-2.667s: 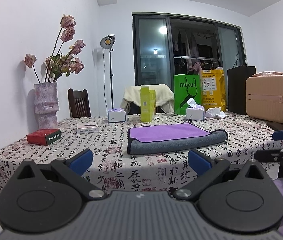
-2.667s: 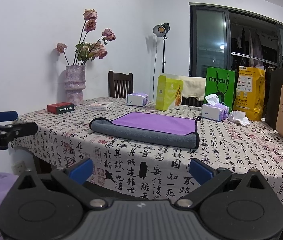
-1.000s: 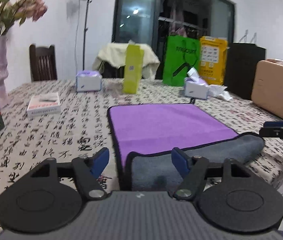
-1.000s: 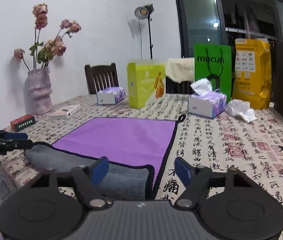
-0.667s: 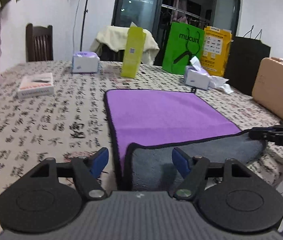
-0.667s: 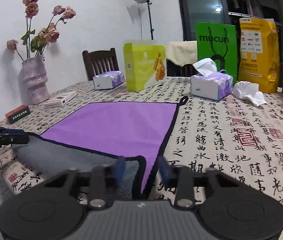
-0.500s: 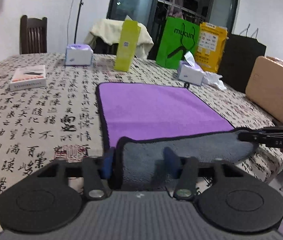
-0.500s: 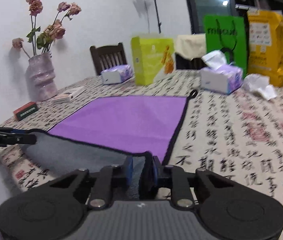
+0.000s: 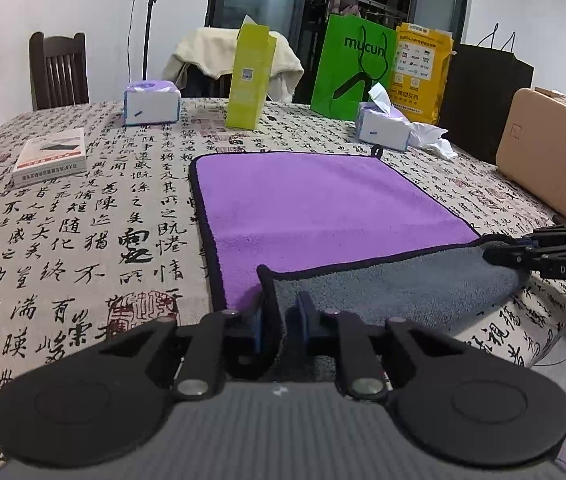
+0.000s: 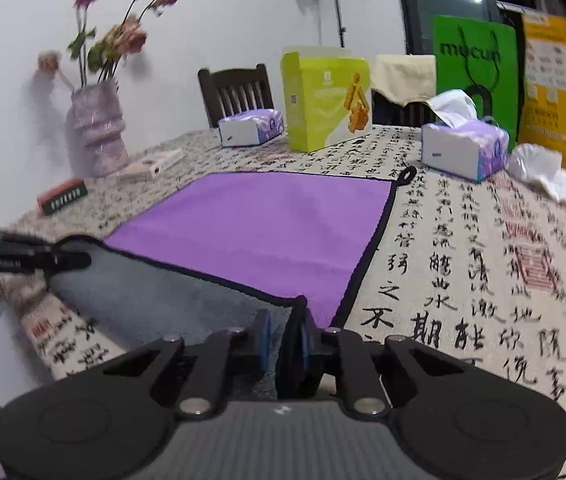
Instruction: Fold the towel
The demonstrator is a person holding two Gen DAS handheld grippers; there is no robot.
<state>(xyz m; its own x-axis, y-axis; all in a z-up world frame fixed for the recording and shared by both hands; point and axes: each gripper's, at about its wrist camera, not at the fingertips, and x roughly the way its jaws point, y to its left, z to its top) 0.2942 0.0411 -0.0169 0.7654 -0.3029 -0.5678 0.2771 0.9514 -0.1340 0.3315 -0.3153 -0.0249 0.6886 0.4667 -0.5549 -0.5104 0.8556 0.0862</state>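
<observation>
Between the closed jaws of the left gripper (image 9: 281,326) and of the right gripper (image 10: 285,338), each pinching a near corner, lies the towel (image 9: 323,200), spread ahead on the table (image 9: 83,216): grasp apparently complete, the next move likely carries both corners forward to the far edge.

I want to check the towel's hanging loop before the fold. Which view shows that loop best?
The right wrist view: the loop lies flat at the towel's far corner, large and unobstructed. The left wrist view shows it smaller, near the tissue box.
</observation>
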